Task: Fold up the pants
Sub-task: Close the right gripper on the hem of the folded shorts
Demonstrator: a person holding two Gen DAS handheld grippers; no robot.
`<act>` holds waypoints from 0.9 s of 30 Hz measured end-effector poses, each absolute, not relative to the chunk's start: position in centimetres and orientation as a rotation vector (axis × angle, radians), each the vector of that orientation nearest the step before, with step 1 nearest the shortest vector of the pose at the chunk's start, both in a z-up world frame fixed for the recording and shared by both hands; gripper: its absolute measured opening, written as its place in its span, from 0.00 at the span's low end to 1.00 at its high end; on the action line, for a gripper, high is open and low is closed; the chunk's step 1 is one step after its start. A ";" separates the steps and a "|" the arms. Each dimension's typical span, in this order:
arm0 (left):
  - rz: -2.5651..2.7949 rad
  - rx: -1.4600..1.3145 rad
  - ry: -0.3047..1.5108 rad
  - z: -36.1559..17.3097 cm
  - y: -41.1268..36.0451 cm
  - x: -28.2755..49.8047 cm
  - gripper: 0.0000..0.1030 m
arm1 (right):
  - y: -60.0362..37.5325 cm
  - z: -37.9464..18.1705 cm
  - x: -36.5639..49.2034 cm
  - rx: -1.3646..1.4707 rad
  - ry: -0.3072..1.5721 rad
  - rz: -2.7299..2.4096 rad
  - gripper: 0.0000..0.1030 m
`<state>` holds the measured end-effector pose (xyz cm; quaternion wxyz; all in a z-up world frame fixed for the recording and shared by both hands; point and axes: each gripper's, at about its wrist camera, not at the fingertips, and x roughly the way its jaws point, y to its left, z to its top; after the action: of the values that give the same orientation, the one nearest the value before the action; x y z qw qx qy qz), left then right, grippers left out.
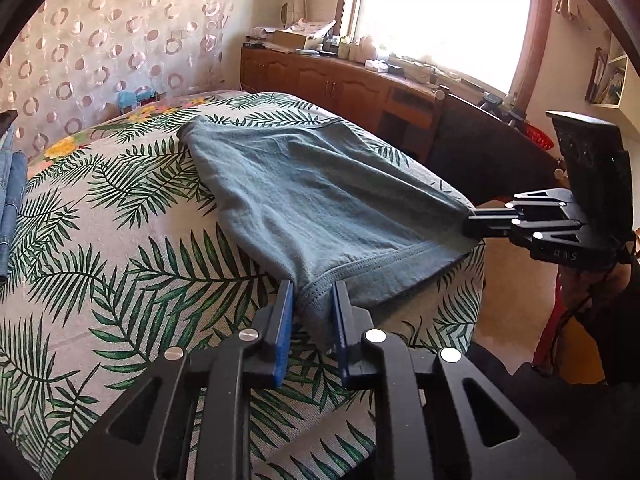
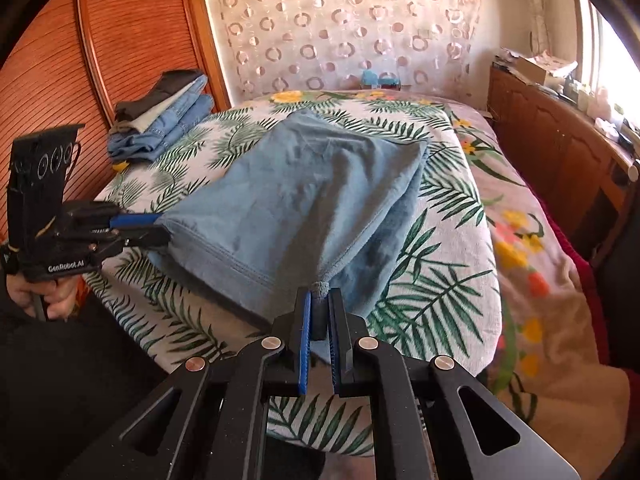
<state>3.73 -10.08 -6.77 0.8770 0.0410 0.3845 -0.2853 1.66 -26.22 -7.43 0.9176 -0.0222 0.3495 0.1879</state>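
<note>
The left gripper point(image 1: 313, 292) was clamped on the near hem corner of the pants point(image 1: 316, 200); bunched blue fabric filled the narrow gap between its blue-padded jaws. The right gripper point(image 2: 319, 297) was clenched on the opposite hem corner, with a tight wad of cloth pinched between the pads. Seen from the left wrist camera, the right gripper's jaws met on the fabric at the bed's edge, pulling that corner into a point.

Between the two grips, the stitched hem ran taut and slightly raised. From the hem outward, the pants extended away from both grippers and lay flat on the bed point(image 2: 448, 300), which was covered with a palm-leaf sheet. The far end of the garment rested near the middle of the bed.

A stack of folded jeans point(image 2: 168, 124) lay well apart, at the far left corner of the bed beside the wooden wardrobe point(image 2: 100, 48). A hand point(image 2: 48, 296) held the left gripper's handle.
</note>
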 end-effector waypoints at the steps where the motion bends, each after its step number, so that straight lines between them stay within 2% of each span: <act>1: -0.590 0.082 0.807 -6.9 -10.0 3.8 0.22 | -26.1 -7.6 1.6 -0.055 0.727 0.387 0.08; 2: -0.584 0.079 0.809 -6.9 -9.9 3.9 0.23 | -25.9 -7.8 1.6 -0.063 0.738 0.388 0.08; 7: -0.541 0.066 0.807 -6.9 -9.4 4.6 0.48 | -25.9 -8.3 2.1 -0.085 0.766 0.368 0.08; 13: -0.535 0.065 0.803 -7.0 -9.8 5.3 0.48 | -25.9 -7.9 2.3 -0.079 0.761 0.343 0.09; 15: -0.539 0.065 0.807 -7.0 -10.0 5.5 0.48 | -26.0 -7.8 2.2 -0.072 0.748 0.337 0.18; 21: -0.528 0.073 0.847 -8.2 -10.2 6.0 0.48 | -25.9 -8.0 2.1 -0.052 0.718 0.298 0.32; 27: -0.526 0.071 0.871 -8.9 -10.2 5.9 0.48 | -25.6 -9.6 2.7 -0.037 0.771 0.283 0.33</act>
<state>5.88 -10.21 -8.87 0.8727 0.0340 0.4170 -0.2516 2.71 -25.59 -9.57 0.9166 -0.0180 0.3749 0.1377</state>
